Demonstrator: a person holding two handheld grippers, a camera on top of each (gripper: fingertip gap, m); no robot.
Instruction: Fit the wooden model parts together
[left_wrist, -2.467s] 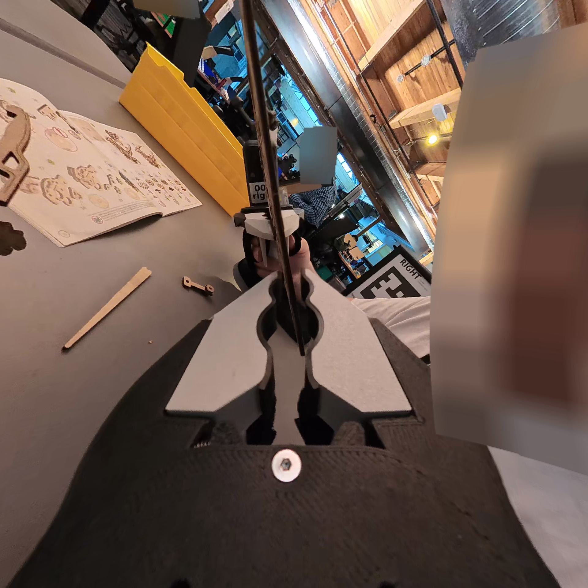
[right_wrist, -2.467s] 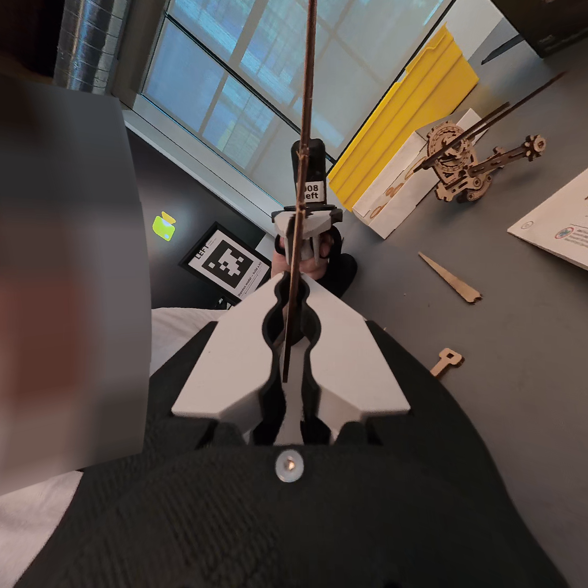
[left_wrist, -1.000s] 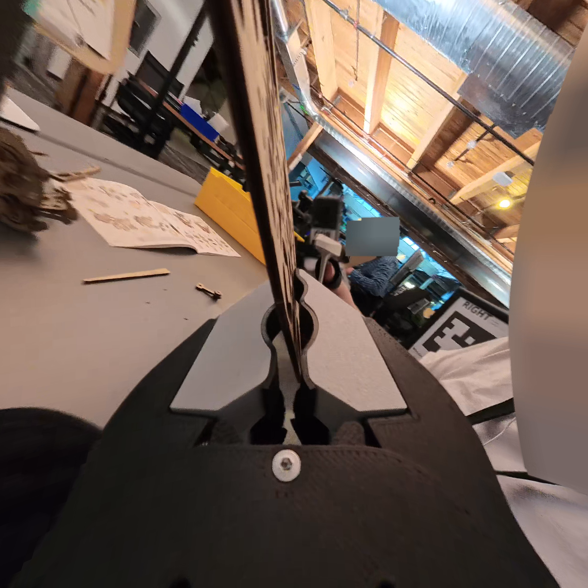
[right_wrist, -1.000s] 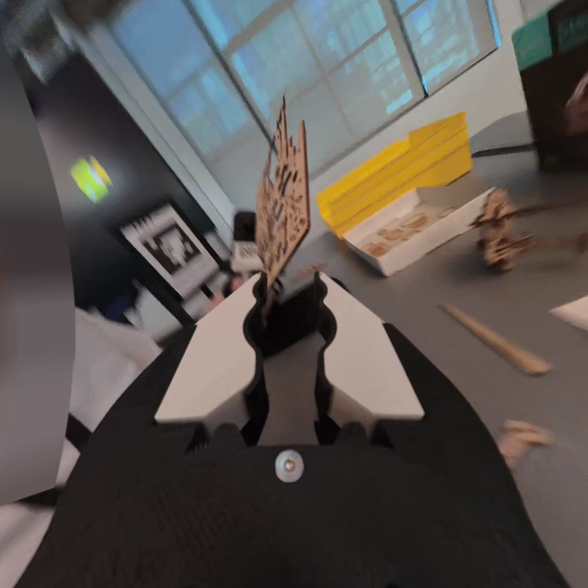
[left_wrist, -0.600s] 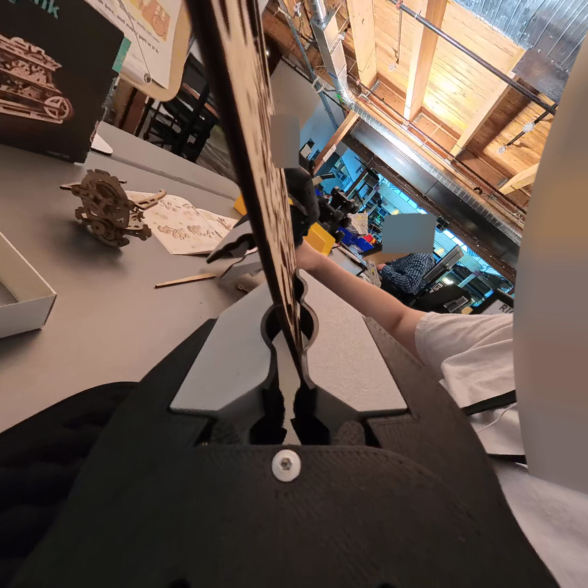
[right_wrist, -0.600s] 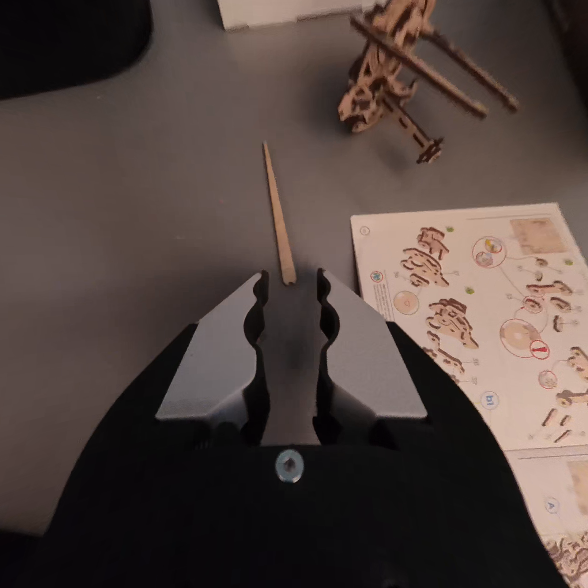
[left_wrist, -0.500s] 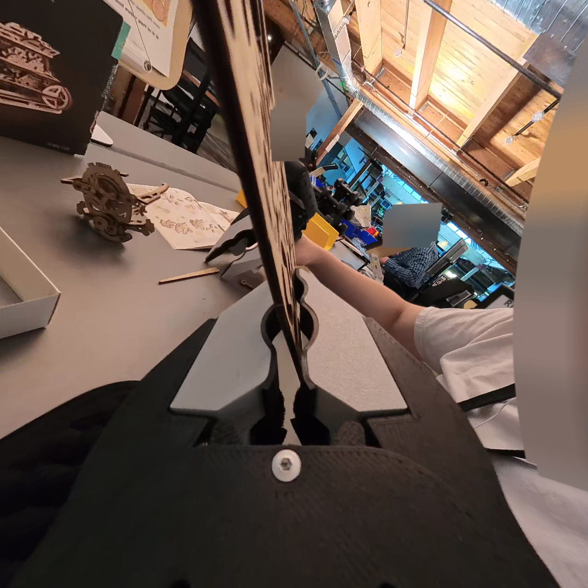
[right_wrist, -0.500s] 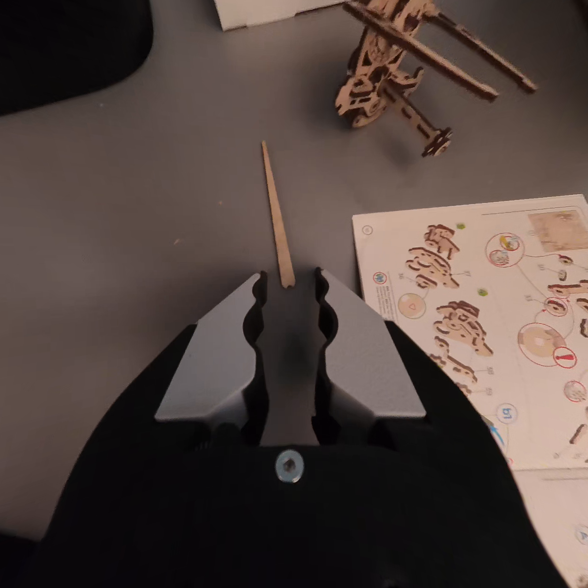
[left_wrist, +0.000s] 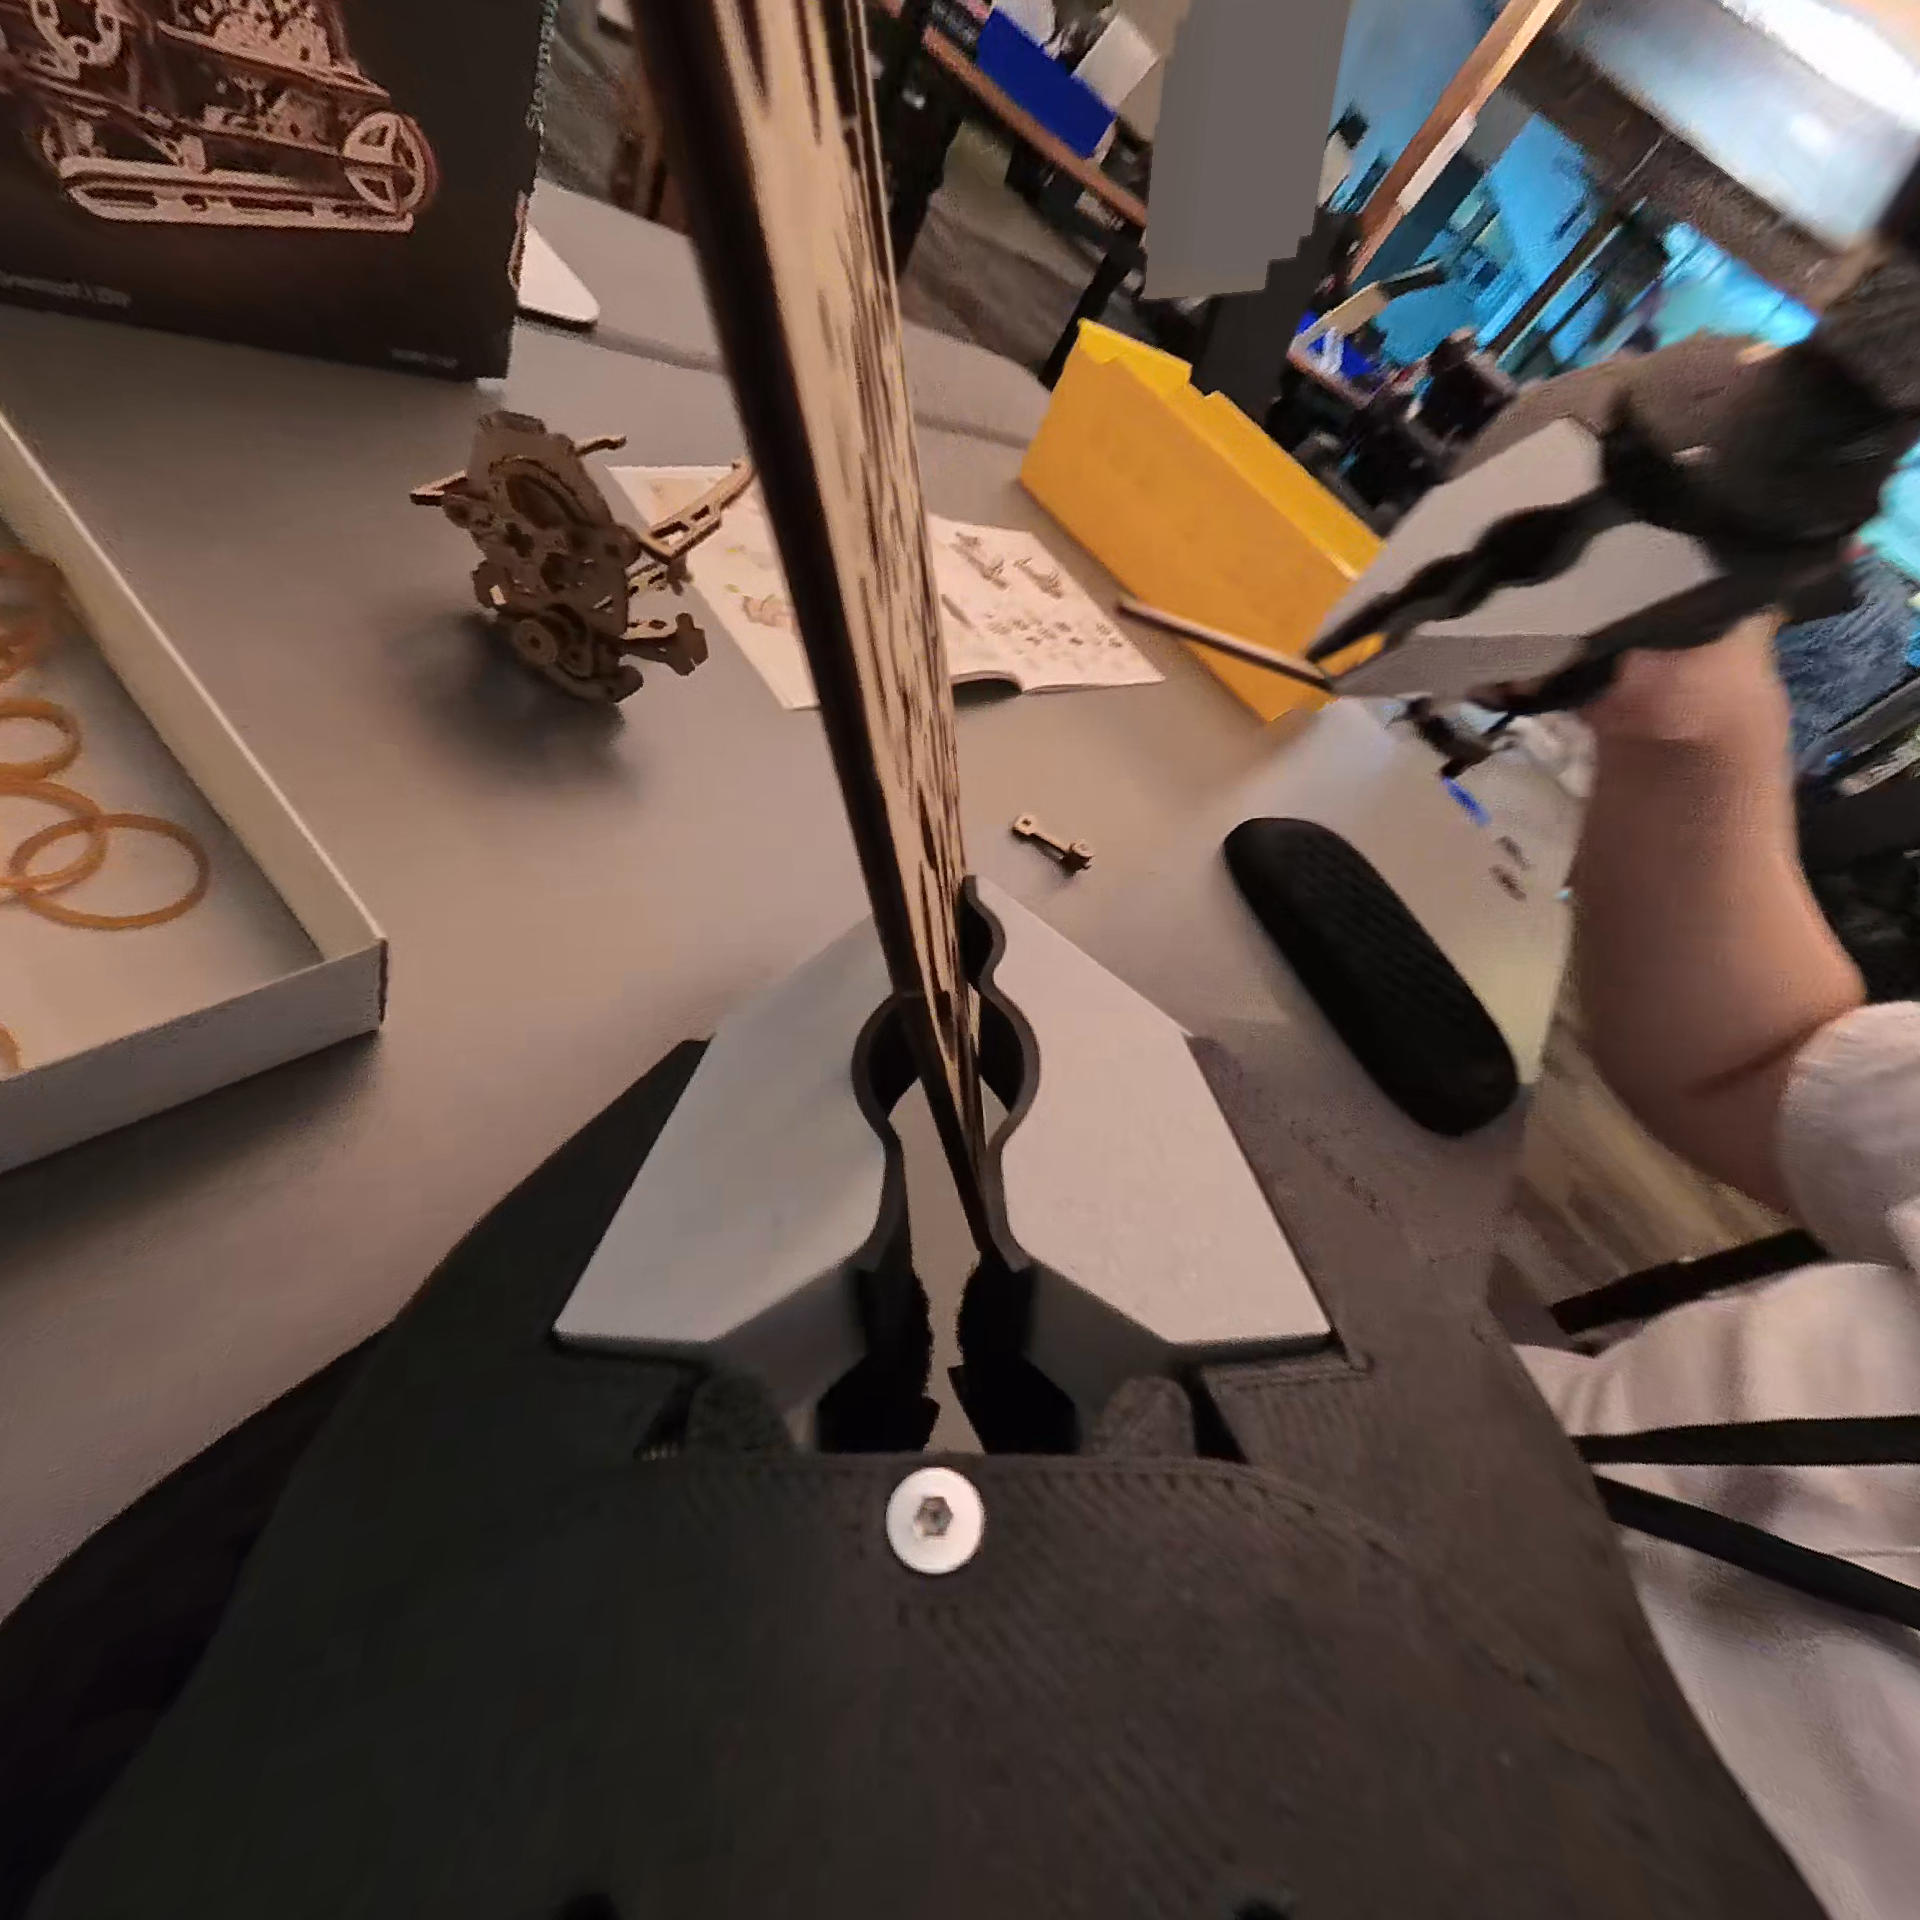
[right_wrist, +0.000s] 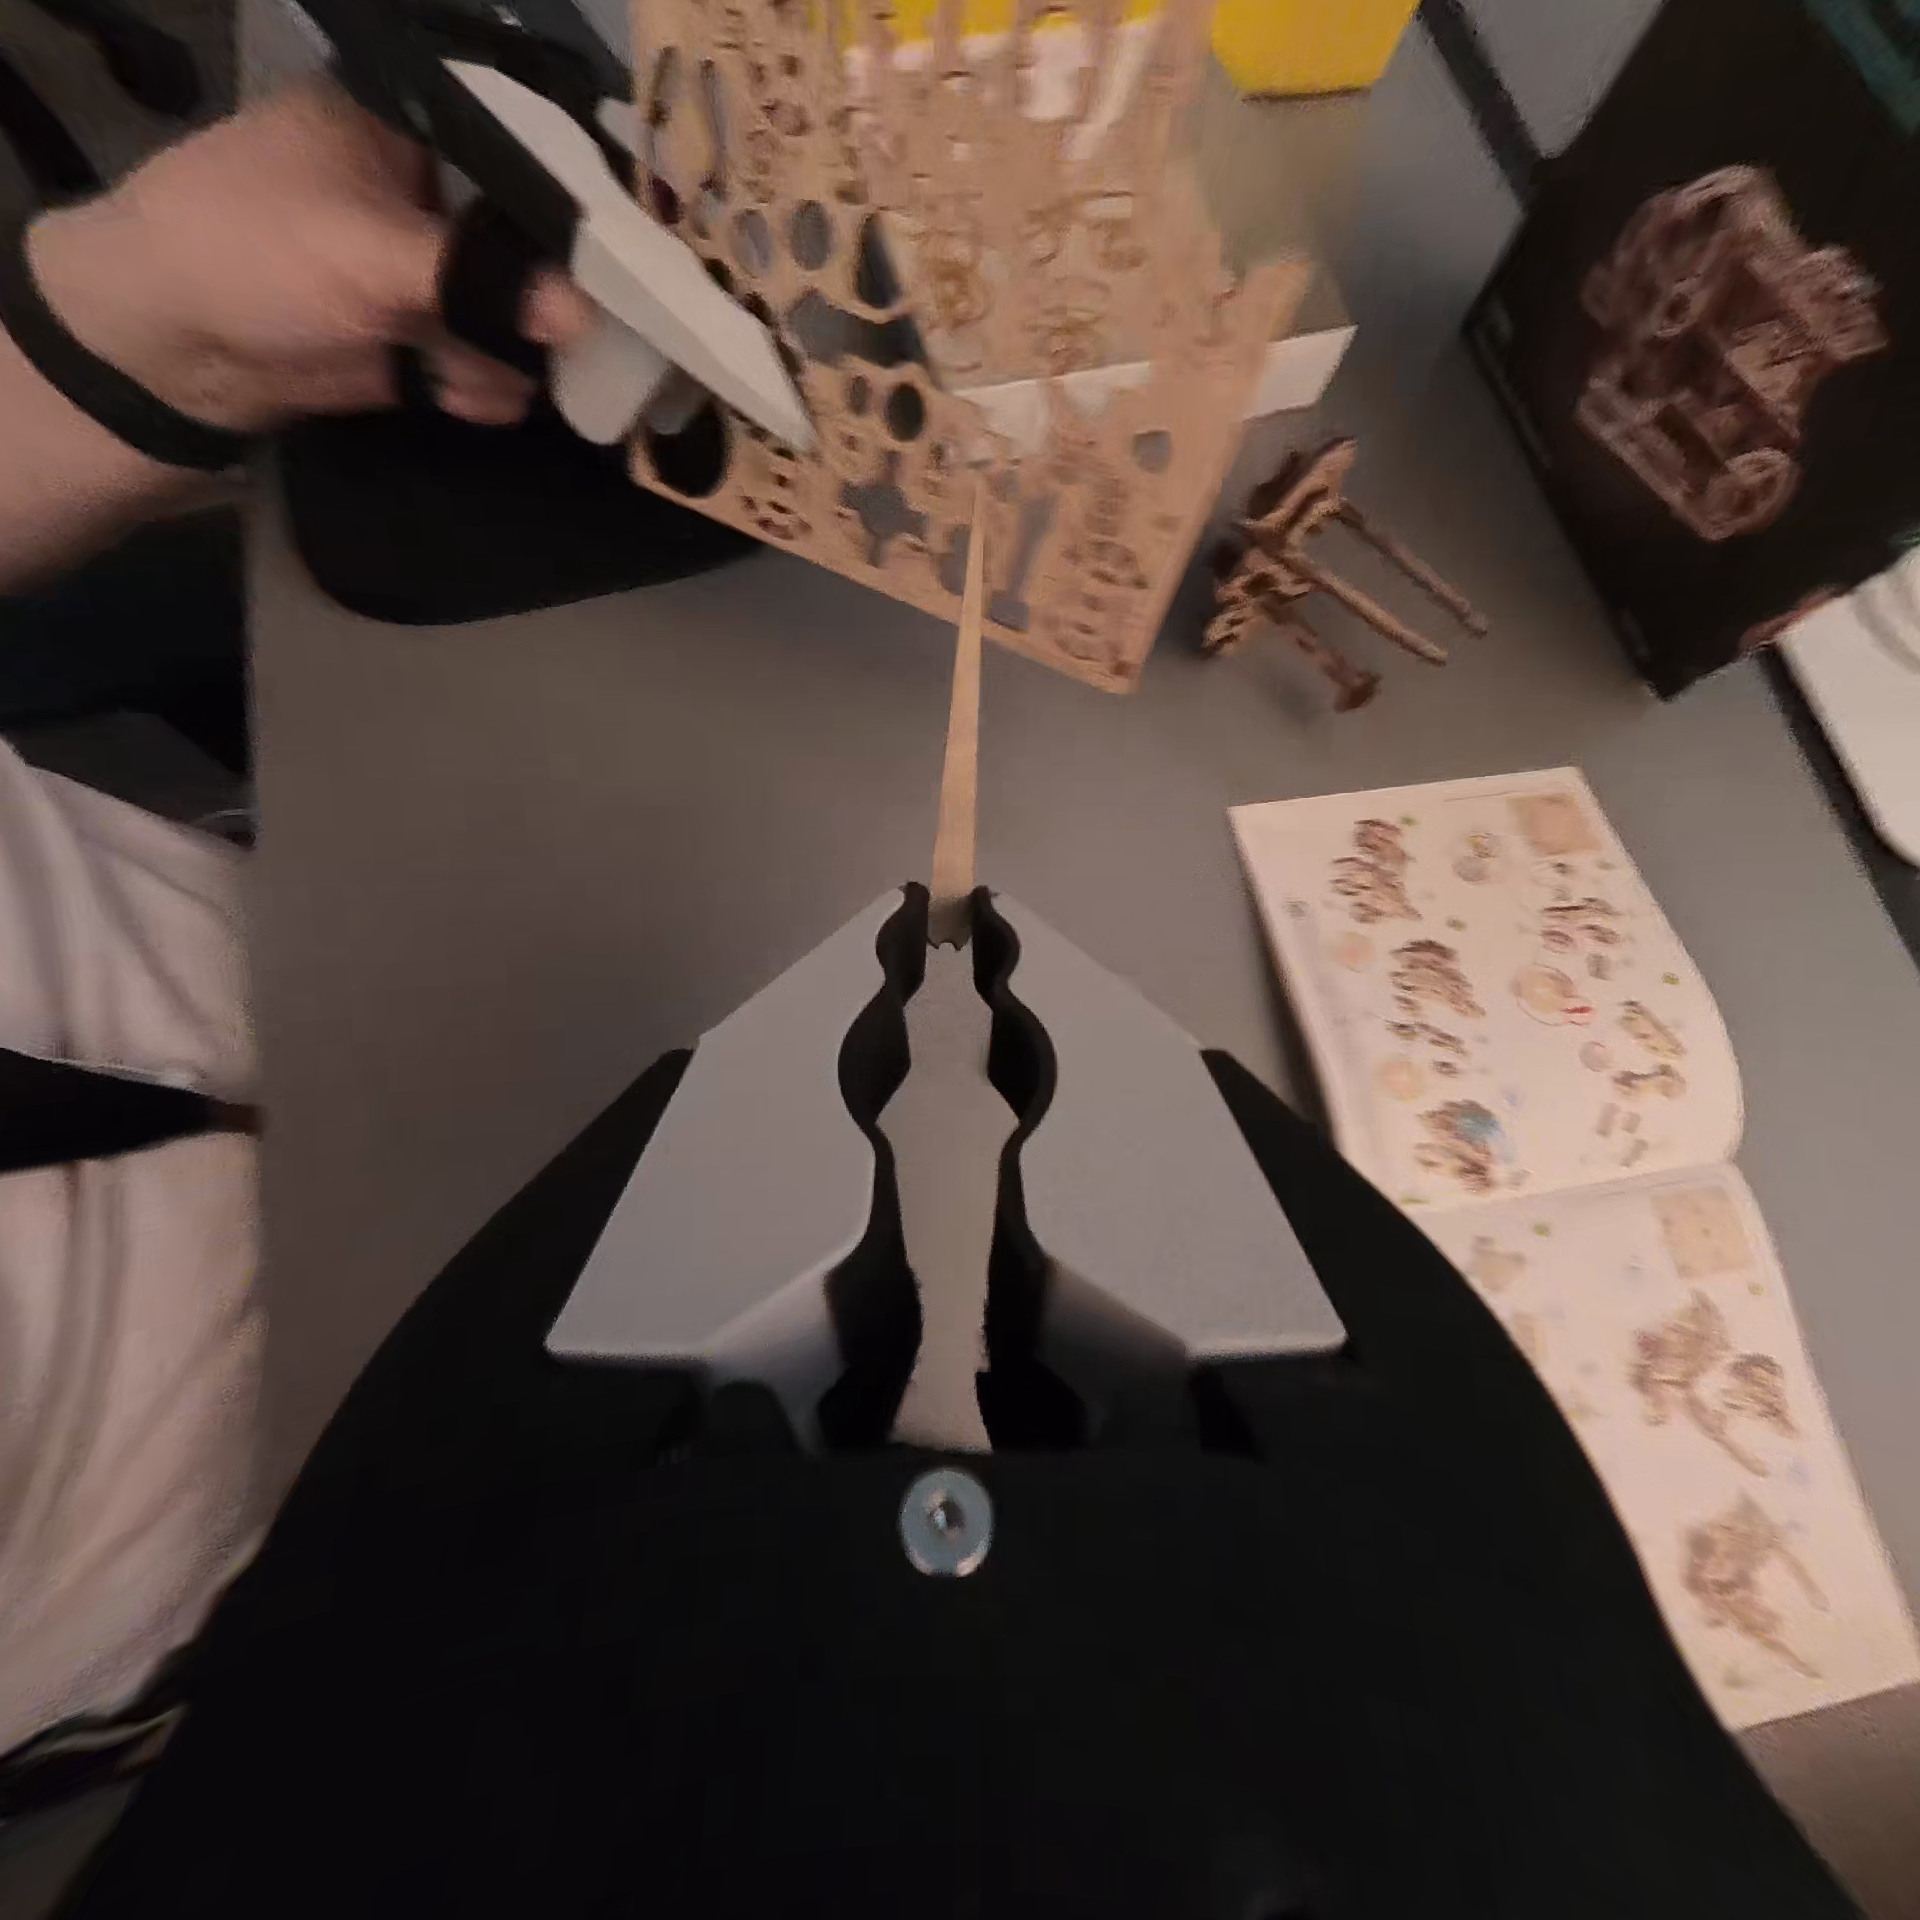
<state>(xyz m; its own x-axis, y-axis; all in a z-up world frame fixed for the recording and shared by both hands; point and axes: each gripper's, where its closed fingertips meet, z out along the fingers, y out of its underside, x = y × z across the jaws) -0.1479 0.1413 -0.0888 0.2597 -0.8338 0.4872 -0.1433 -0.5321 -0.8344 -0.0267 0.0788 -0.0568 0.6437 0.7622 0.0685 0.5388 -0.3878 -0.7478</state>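
Note:
My left gripper is shut on a laser-cut wooden parts sheet and holds it upright above the table, edge-on in the left wrist view. The right wrist view shows the sheet's face with several cut-outs, and the left gripper on its left edge. My right gripper is shut on the thick end of a thin tapered wooden stick. The stick's tip points at the sheet's lower part. The right gripper with the stick also shows right of the sheet.
A half-built wooden model stands on the grey table, beside an open instruction booklet. A white box with rubber bands lies at left. There are also a yellow bin, a black kit box, a small wooden piece and a black case. My right fingertips sit around 15 centimetres from my left ones.
My right gripper let go of the sheet, came down over the stick on the table, shut on it and lifted it toward the sheet. My left gripper kept the sheet and swung over the table.

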